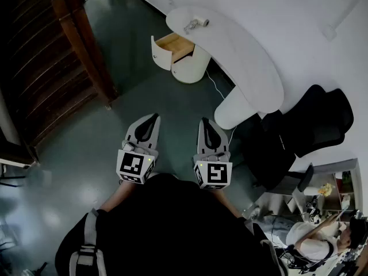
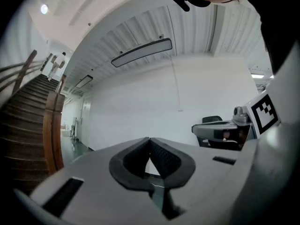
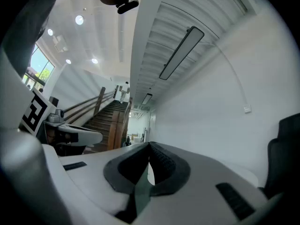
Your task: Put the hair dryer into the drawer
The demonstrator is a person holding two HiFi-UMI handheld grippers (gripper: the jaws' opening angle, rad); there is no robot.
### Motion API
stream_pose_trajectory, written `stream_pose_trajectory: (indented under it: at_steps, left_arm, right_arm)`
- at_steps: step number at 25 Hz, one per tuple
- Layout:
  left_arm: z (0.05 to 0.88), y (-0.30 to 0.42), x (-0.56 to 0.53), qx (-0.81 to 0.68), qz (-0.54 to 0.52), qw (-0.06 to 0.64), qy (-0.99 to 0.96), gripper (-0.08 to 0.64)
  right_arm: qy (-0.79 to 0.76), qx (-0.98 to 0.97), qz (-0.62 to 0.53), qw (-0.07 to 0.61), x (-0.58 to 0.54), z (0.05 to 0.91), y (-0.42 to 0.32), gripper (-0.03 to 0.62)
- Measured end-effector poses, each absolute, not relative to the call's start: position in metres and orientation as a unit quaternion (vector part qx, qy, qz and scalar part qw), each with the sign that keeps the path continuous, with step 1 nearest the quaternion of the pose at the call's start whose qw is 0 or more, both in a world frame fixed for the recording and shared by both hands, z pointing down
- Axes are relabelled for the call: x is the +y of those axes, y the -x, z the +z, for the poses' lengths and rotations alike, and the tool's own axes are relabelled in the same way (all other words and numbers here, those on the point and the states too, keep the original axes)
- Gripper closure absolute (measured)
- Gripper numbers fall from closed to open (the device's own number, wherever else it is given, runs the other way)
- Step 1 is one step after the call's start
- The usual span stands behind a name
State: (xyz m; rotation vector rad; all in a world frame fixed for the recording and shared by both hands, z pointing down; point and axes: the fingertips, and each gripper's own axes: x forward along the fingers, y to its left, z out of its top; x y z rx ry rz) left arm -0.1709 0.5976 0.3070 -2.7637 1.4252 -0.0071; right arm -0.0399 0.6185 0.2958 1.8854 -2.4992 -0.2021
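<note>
A grey hair dryer [image 1: 196,23] lies on the far end of a curved white desk [image 1: 247,62]. Beneath that end, a round white cabinet has its drawer [image 1: 171,46] pulled out, with a bare wooden inside. My left gripper [image 1: 154,117] and right gripper [image 1: 204,121] hang side by side close to my body, well short of the desk, both pointing level. Each is shut with nothing between the jaws, as the left gripper [image 2: 149,139] and right gripper [image 3: 150,145] show in their own views.
A wooden staircase [image 1: 40,56] with a thick post rises at the left. A black office chair [image 1: 305,125] stands to the right of the desk. A white cable [image 1: 215,88] runs over the dark green floor by the desk leg. A seated person [image 1: 313,240] is at the bottom right.
</note>
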Motion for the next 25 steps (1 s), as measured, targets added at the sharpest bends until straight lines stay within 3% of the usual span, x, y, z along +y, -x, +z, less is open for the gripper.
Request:
stream_pose_trajectory:
  at_steps: [17,22,25]
  left_arm:
    - [0.312,0.129,0.576,0.465,0.001,0.022,0.885,0.549]
    - [0.323,0.127,0.553,0.466,-0.009,0.005,0.885,0.465]
    - [0.327,0.124,0.533,0.461,-0.012,0.002,0.887,0.454]
  right_arm:
    - [-0.577,-0.814,-0.068,-0.004,0.593,0.309,0.006,0.571]
    - [-0.574,-0.816,-0.063,0.000,0.574,0.315,0.005,0.571]
    - [-0.576,-0.815,-0.057,0.002,0.557,0.320,0.004,0.570]
